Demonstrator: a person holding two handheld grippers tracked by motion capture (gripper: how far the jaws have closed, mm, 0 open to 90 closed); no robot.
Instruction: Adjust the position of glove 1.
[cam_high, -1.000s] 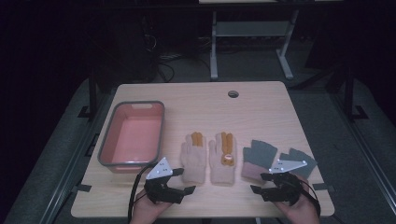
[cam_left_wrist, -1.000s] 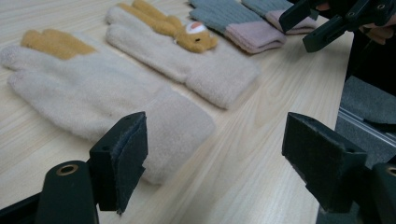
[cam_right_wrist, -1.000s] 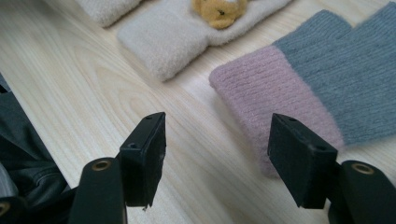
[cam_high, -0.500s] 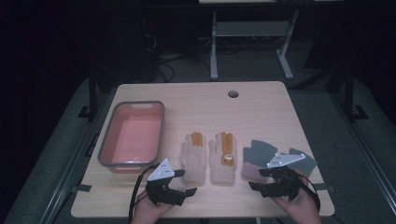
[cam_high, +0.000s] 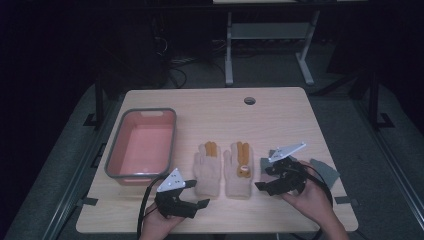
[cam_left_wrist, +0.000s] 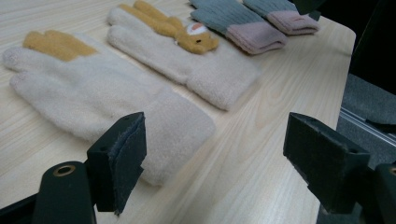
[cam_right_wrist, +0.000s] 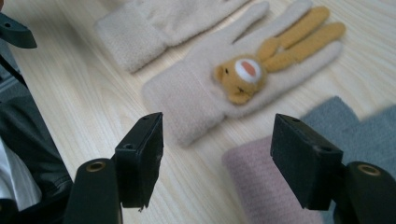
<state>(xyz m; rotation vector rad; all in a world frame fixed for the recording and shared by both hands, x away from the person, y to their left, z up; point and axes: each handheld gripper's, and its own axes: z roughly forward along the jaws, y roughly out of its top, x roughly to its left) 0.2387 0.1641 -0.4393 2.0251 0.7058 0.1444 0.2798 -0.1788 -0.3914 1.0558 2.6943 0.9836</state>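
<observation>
Gloves: two cream fleece gloves were laid flat, side by side, on the near middle of the table (cam_high: 280, 107); the plain glove (cam_high: 207, 169) lay to the left, the bear glove (cam_high: 238, 170) just right of it, cuffs toward the near edge.
Grey pair: grey gloves with pink cuffs (cam_left_wrist: 247, 25) were seen right of the bear glove, near but apart from it.
Handling: the gloves were judged light, soft and limp, likely to fold and dangle when lifted; nothing fragile was noted.
Hold: the thick ribbed cuff was judged the best place to be pinched, since it stands proud of the wood.
Left gripper (cam_high: 192, 204): its jaws were held wide apart, nothing between them, just near of the plain glove's cuff.
Right gripper (cam_high: 265, 184): its jaws were spread wide and empty, beside the bear glove's cuff, over the pink cuffs.
Bin: a pink bin (cam_high: 114, 159) stood empty at the left, its wall to be cleared.
Room: bare table was left beyond the fingertips; the near edge lay close behind both cuffs.
</observation>
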